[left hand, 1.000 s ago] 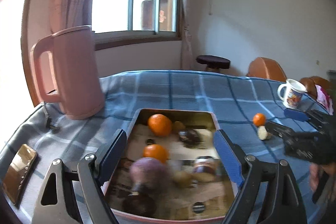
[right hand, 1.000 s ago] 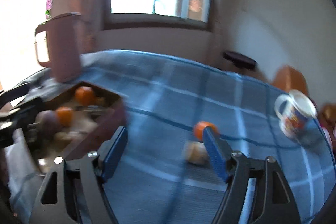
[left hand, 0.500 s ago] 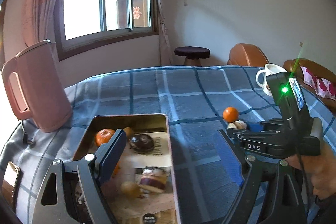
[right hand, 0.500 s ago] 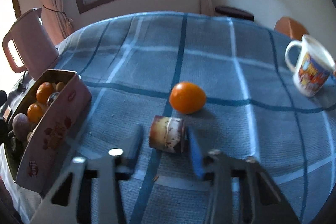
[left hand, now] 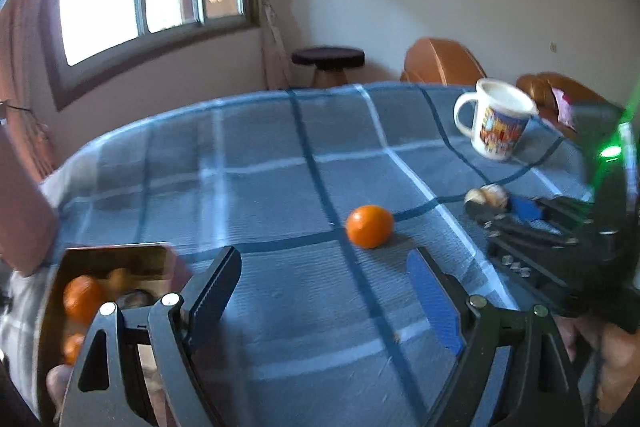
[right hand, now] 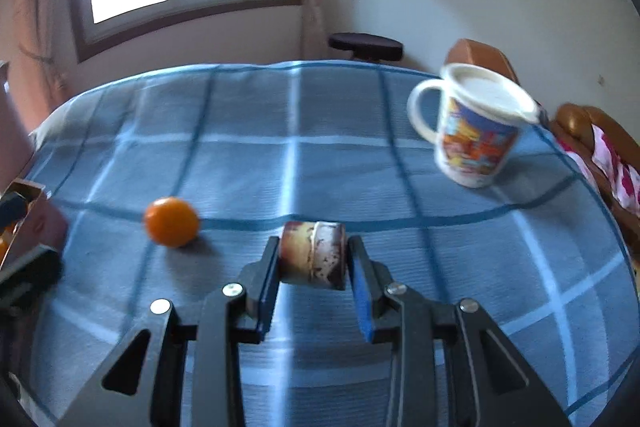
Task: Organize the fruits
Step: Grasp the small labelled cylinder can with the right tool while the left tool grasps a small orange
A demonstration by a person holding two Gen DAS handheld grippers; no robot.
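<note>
An orange (left hand: 369, 225) lies loose on the blue checked tablecloth, just beyond my open left gripper (left hand: 322, 259), whose jaws hold nothing. At the lower left, the metal tin tray (left hand: 116, 253) holds other oranges (left hand: 82, 299) and blurred fruit. My right gripper (right hand: 314, 247) is shut on a short brown and white cylindrical piece (right hand: 314, 261), with both blue pads pressed against its ends. The same orange (right hand: 171, 221) sits to that gripper's left. In the left wrist view the right gripper (left hand: 500, 207) and its piece (left hand: 488, 195) appear at the right.
A white mug (right hand: 474, 129) with a colourful print stands on the cloth at the back right. A pink kettle (left hand: 20, 219) is at the far left edge. Beyond the table are a dark stool (left hand: 328, 58) and brown chairs (left hand: 440, 63). A hand (left hand: 612, 351) holds the right gripper.
My right gripper closed on the cylindrical piece. My left gripper swung right, from above the tray to in front of the loose orange, still open.
</note>
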